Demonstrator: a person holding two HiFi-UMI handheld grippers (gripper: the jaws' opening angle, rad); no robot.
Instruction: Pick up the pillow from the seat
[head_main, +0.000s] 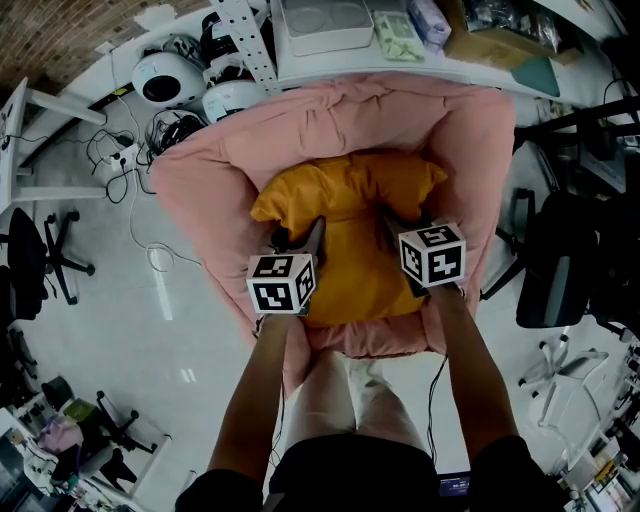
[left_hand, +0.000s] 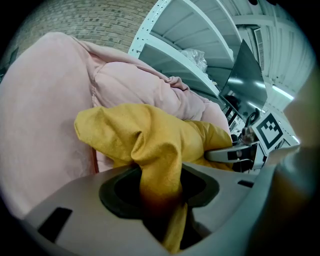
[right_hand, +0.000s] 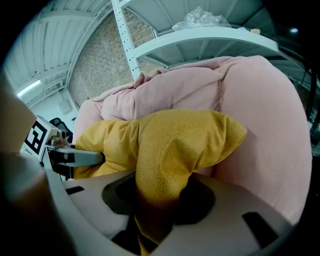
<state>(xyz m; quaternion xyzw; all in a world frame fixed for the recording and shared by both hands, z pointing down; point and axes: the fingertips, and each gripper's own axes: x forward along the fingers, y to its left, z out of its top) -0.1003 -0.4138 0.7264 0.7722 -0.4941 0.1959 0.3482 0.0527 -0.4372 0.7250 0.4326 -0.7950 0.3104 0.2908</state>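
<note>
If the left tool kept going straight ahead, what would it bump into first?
The yellow pillow: the left tool is already pinching a fold of it. Behind that comes, probably, the padded back of the pink seat.

The person's two bare forearms reach forward side by side, the left arm (head_main: 252, 395) and the right arm (head_main: 478, 375) nearly parallel, each ending in a gripper with its marker cube facing up. The left gripper (head_main: 298, 236) has its jaws pinched on a fold of the yellow pillow (head_main: 350, 195). The right gripper (head_main: 405, 222), near it, is clamped on another fold.
</note>
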